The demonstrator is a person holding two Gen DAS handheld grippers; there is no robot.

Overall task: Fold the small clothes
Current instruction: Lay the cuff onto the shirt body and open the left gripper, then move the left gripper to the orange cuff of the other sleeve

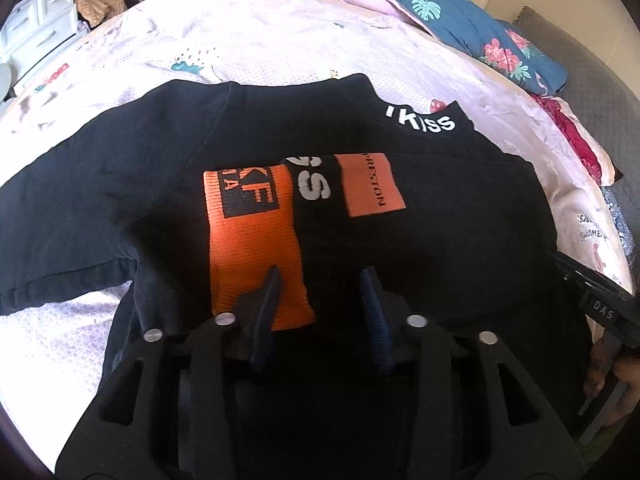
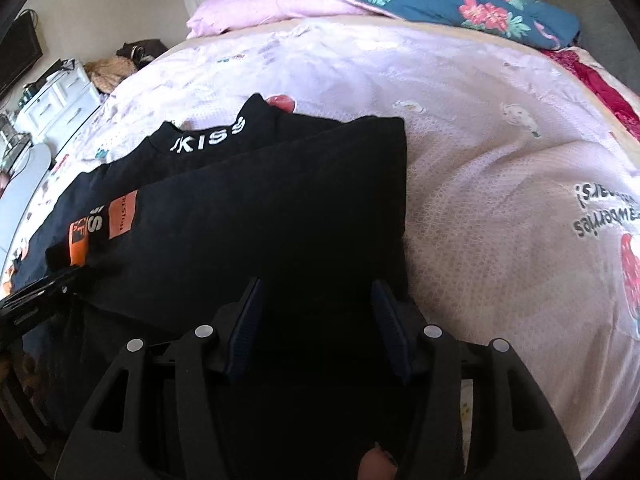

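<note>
Left wrist view shows a big bed with a black shirt lying flat on it, one side already folded over. Its orange patch sits just under the left gripper, whose jaws are partly apart and hold nothing. The right gripper hangs half wide over the folded side, empty too. Next, it seems, they must pinch the near hem and fold it up.

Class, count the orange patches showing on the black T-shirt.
2: the knitted orange patch by the left gripper, and the orange PRESTON label beyond it. Folds may hide others.
</note>
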